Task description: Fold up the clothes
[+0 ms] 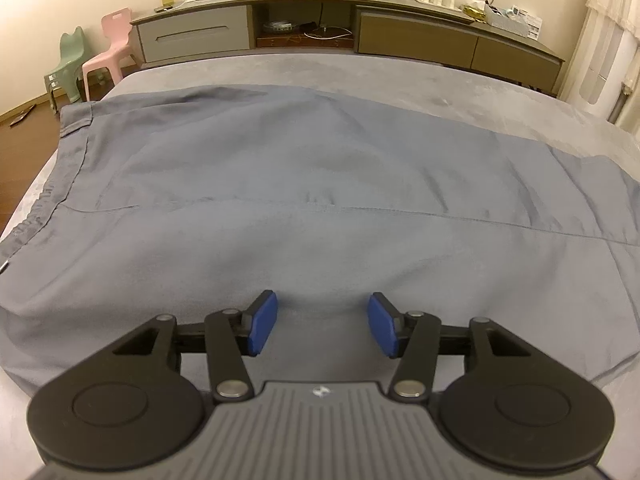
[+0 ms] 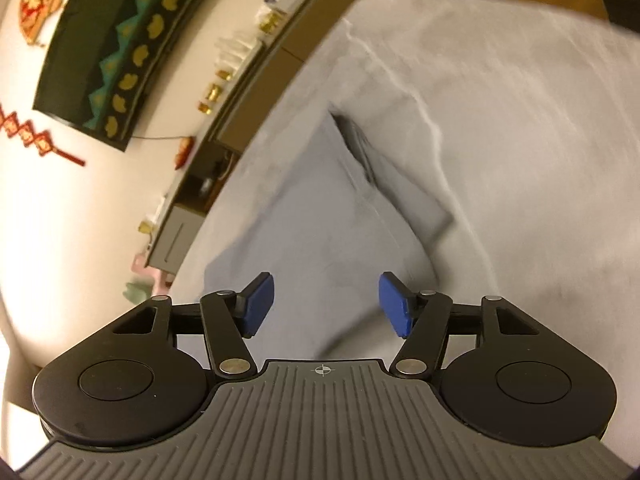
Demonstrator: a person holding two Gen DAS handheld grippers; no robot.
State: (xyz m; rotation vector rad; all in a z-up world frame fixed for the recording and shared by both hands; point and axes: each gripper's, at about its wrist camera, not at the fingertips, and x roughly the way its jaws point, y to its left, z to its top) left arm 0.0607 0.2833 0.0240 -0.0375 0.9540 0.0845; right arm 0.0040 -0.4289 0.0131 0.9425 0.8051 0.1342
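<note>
While the grey-blue trousers [image 1: 304, 184] lie spread flat across the grey bed cover [image 1: 400, 76], waistband off to my left and legs running right, my left gripper [image 1: 322, 326] sits low at the near edge with its blue pads wide apart and nothing between them. My right gripper [image 2: 326, 306] is just as wide open and empty, tilted hard over the trousers [image 2: 320, 220], and that view's blurry so I can't tell how close it is to the cloth. They look doubled leg on leg already, so my guess is whatever grab comes next needs both layers pinched together at an edge, not just the top one.
</note>
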